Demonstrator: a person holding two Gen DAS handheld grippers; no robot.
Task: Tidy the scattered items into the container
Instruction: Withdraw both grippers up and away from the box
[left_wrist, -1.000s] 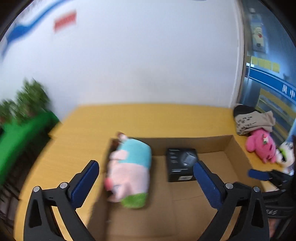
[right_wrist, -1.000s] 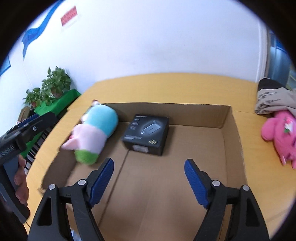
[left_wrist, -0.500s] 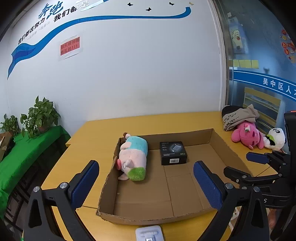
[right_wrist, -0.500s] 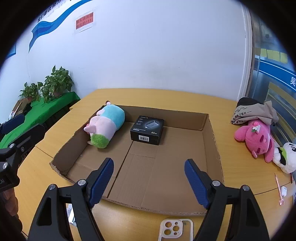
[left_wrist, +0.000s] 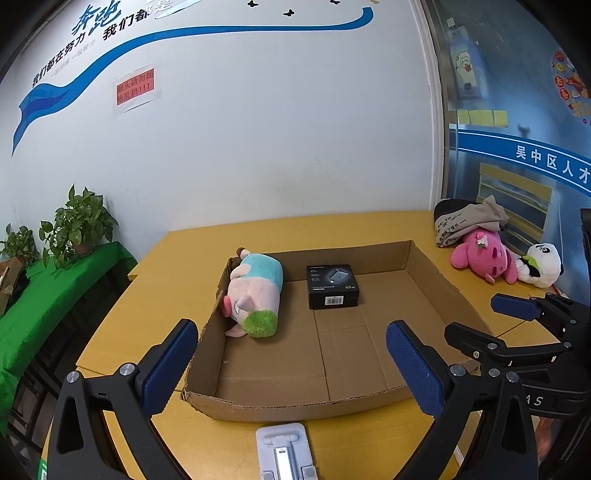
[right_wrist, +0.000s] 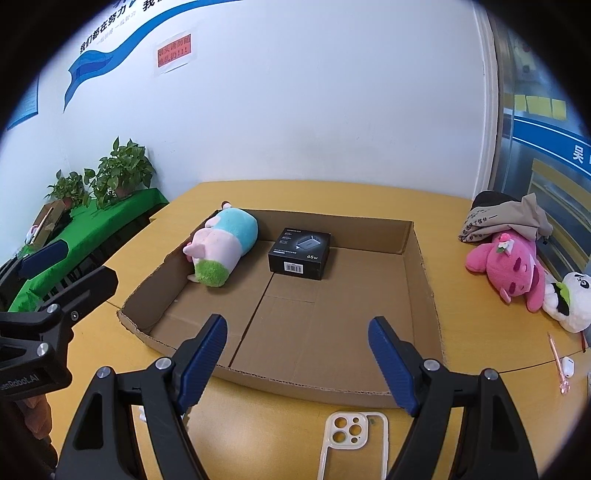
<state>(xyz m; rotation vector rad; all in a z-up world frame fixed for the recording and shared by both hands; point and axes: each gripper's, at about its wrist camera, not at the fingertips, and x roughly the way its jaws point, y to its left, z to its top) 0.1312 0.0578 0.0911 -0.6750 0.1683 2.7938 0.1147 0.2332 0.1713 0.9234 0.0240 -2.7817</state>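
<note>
Already the box (right_wrist: 421, 266) holds a plush pig (right_wrist: 221, 247) against its left wall and a black carton (right_wrist: 301, 253) toward the back, likely tidied there. Both grippers hang spread and empty at the near rim, the left gripper (left_wrist: 291, 365) and right gripper (right_wrist: 297, 360) each clasping nothing, apparently between picks. Still loose are a phone case (right_wrist: 354, 439) just below the right one, a white stand (left_wrist: 284, 448) under the left, and a pink plush (right_wrist: 509, 262) and panda (right_wrist: 570, 299) well off to the right.
</note>
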